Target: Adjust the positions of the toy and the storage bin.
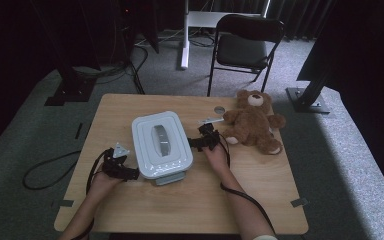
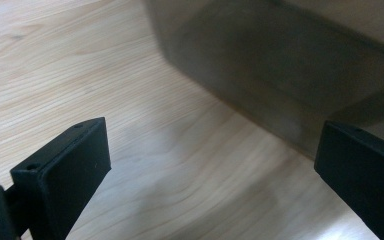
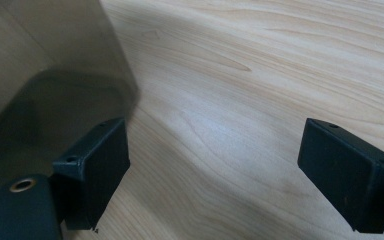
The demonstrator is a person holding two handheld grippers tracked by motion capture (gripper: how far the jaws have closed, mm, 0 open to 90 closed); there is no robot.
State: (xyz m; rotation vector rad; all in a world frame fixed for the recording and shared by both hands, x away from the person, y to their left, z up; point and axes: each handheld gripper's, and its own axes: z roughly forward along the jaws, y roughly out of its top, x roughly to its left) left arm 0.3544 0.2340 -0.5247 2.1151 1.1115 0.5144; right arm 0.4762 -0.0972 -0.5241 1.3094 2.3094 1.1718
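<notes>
The left gripper (image 1: 130, 173) is seen low at the box's (image 1: 161, 142) left near corner, jaws spread wide and empty; the right gripper (image 1: 194, 142) is set at the box's right side, equally wide, nothing held. The box sits mid-tabletop (image 1: 190, 205), lid on; a two-sided grasp appears to be in hand, so both grippers would next need to close in on its walls. A bear (image 1: 252, 122) lies near on the right; open room is left in front.
</notes>
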